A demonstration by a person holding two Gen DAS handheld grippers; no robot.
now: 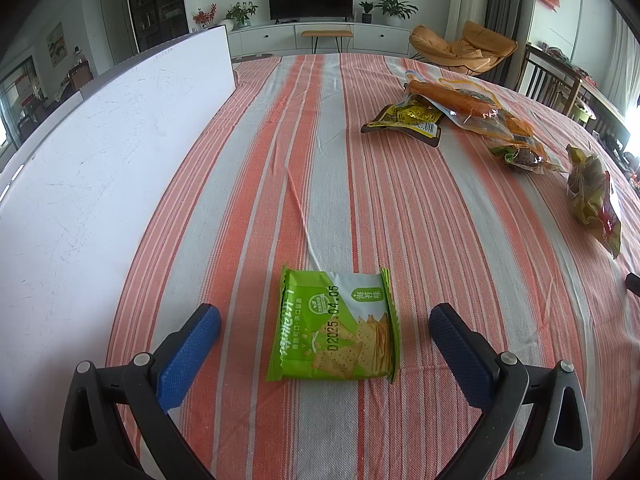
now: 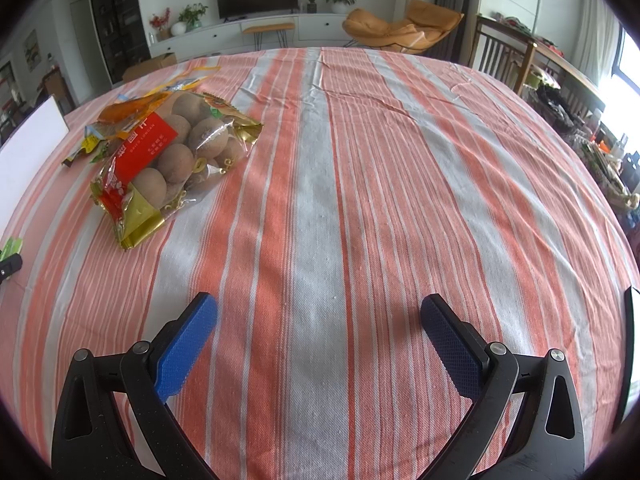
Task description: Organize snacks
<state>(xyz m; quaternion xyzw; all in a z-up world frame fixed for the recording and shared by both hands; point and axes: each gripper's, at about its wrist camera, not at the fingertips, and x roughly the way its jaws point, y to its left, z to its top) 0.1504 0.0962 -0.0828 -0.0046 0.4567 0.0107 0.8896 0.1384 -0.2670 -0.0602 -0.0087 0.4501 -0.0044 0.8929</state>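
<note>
A green cracker packet (image 1: 336,326) lies flat on the striped tablecloth between the fingers of my left gripper (image 1: 325,318), which is open and not touching it. Farther right lie a yellow snack packet (image 1: 404,120), a clear bag with an orange sausage (image 1: 452,98) and a crumpled bag (image 1: 592,196). In the right wrist view my right gripper (image 2: 319,310) is open and empty over bare cloth. A bag of dried longans with a red label (image 2: 176,156) lies to its far left, with other packets (image 2: 104,136) behind it.
A large white board (image 1: 92,168) stands along the table's left side and shows at the left edge of the right wrist view (image 2: 28,148). The striped cloth (image 2: 360,180) covers the table. Chairs and a side table stand beyond the right edge.
</note>
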